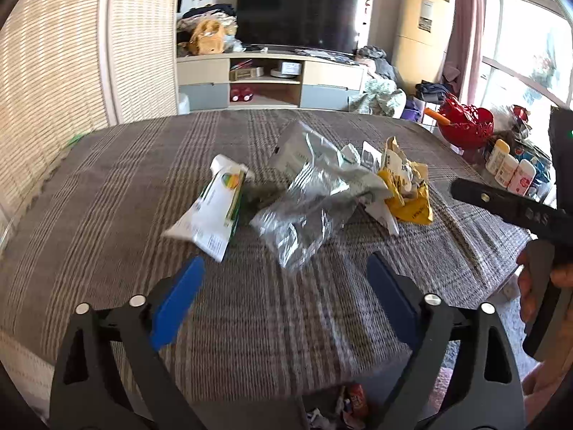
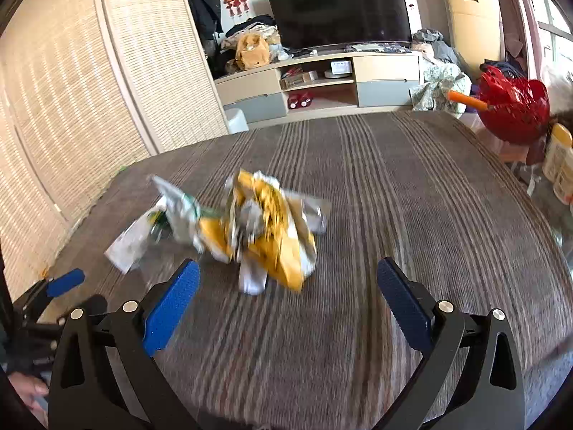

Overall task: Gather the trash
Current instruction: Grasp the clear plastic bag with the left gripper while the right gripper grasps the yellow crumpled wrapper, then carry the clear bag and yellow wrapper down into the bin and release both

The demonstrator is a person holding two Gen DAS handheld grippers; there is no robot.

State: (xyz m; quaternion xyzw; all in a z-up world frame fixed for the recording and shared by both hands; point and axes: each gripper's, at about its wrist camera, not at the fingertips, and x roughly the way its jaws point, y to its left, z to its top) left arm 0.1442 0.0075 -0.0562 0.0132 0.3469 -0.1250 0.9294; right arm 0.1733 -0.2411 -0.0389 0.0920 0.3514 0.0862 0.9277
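Note:
A pile of trash lies on the striped grey tablecloth [image 1: 143,186]. It holds a white and green carton [image 1: 215,208], a crumpled silver foil bag [image 1: 308,200] and a yellow wrapper [image 1: 408,193] with white scraps. My left gripper [image 1: 285,261] hangs open just before the foil bag's near corner, its blue pads apart and pressing on nothing. In the right wrist view the yellow wrapper [image 2: 272,236] lies blurred straight ahead, with the white carton [image 2: 132,240] to its left. My right gripper [image 2: 288,263] is open just short of that wrapper, holding nothing.
A red basket [image 1: 465,125] and several bottles [image 1: 512,172] stand off the table's right side. A woven screen [image 1: 53,89] runs along the left. Behind are a TV [image 1: 297,18] and its cabinet [image 1: 265,79]. Scraps [image 1: 354,401] lie below the near edge. A hand [image 1: 530,286] holds the other tool.

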